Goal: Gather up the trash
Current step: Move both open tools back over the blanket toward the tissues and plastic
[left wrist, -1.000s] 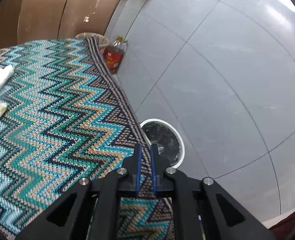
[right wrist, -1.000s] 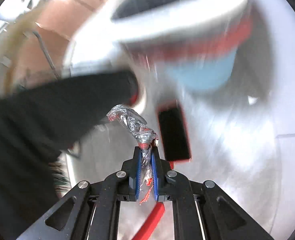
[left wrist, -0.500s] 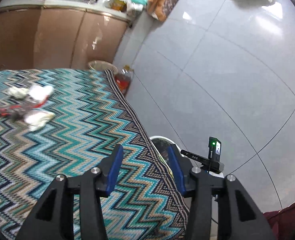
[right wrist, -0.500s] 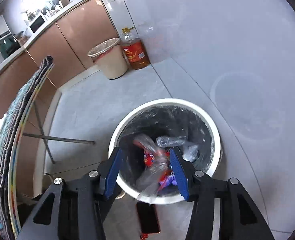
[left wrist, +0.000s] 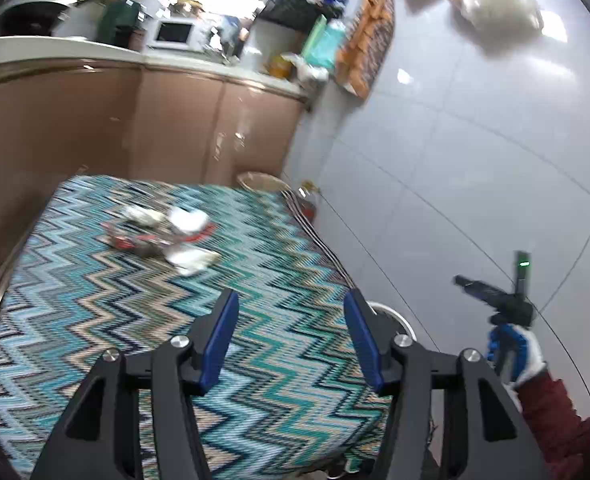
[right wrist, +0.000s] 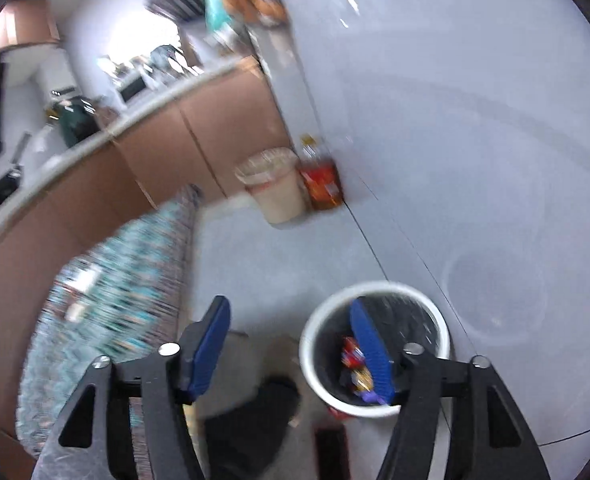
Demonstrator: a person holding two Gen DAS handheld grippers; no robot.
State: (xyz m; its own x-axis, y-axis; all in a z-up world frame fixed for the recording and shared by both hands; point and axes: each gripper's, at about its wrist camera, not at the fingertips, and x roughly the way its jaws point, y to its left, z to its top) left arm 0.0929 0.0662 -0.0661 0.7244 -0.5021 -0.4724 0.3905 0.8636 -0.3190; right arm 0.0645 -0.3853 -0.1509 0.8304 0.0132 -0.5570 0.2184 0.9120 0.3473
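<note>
Since a second ago, the foil wrapper clamped in the right gripper (right wrist: 291, 344) has been let go, and both pairs of jaws, shut then, are seen apart and are opening, with nothing between the fingers of either. From the right wrist view the gripper is seen lifted well above the bin (right wrist: 375, 400), which was close up and blurred before; its white rim and black liner are visible past the right finger, and coloured wrappers (right wrist: 355, 364) lie inside it on the floor (right wrist: 255, 264) by the wall. A second, beige bin (right wrist: 275, 188) and an oil bottle (right wrist: 321, 176) stand side by side in the corner beyond. The left gripper (left wrist: 291, 344) is held over the zigzag cloth (left wrist: 135, 320) covering the table, which now fills more of that view. Further along the cloth, well apart from the fingers, the remaining trash (left wrist: 167, 236) lies in a loose pile: white crumpled tissues with a red and silver wrapper among them. The rim of the white bin (left wrist: 399, 318) shows just past the table's edge. At the right of the left wrist view, a gloved hand (left wrist: 515, 348) with a dark red sleeve is seen holding the other tool. The right wrist picture is blurred toward its left side.
</note>
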